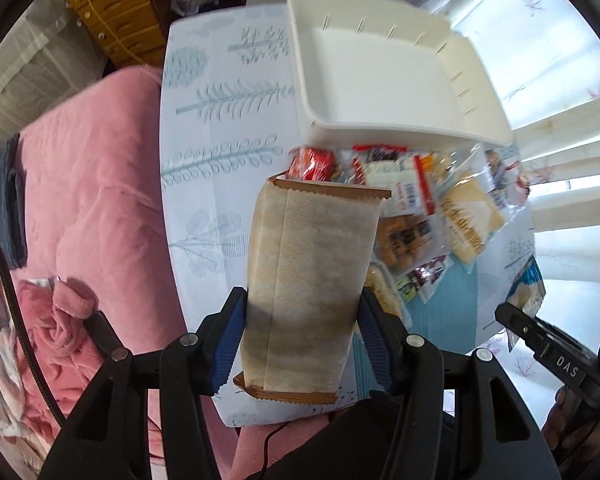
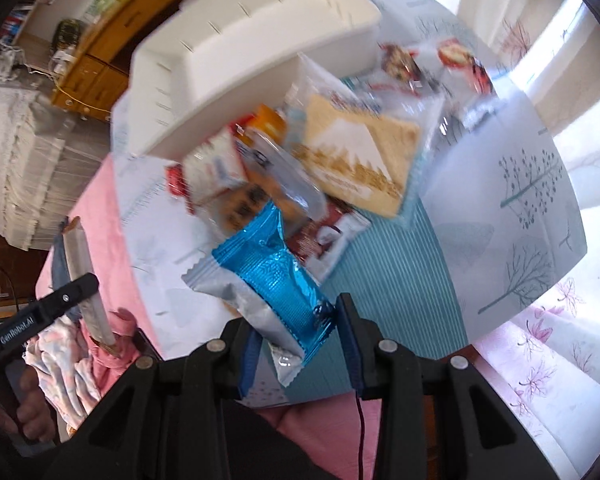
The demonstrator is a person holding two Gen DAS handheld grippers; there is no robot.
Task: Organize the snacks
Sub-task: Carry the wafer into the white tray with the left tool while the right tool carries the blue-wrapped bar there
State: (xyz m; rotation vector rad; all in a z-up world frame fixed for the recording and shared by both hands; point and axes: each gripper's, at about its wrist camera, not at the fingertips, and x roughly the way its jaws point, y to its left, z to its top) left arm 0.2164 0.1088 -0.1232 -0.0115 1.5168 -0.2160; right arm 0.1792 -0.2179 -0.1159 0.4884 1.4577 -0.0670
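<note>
Gripping a tall beige paper-look snack packet with brown crimped ends (image 1: pixel 308 280), the left claw (image 1: pixel 302 340) has its blue pads pressed against both long sides of the packet; the packet stands clear above the table (image 1: pixel 204 128), which wears a pale cloth printed with blue-grey trees and leaves.

Right claw (image 2: pixel 296 336): clamped on a shiny blue foil snack packet with a silver-grey edge (image 2: pixel 276 280). The packet sits tilted between the pads, its upper end leaning toward the pile. The right claw also shows at the right edge of the left wrist view, with the blue packet in it.

Empty white rectangular plastic bin with slotted walls (image 1: pixel 380 68): on the far part of the table, nothing visible inside.

Loose pile of mixed snack packets (image 1: pixel 428 200): on the table just in front of the bin, touching or overlapping one another. Among them a square clear-wrapped cracker pack with a white mountain print (image 2: pixel 360 156) and a red-wrapped piece (image 1: pixel 312 164). Some lie on a teal striped mat (image 2: pixel 392 280) nearer the person.

Pink quilted bedcover (image 1: pixel 88 184): beside the table, on the left in the left wrist view. Motion blur softens both views.
</note>
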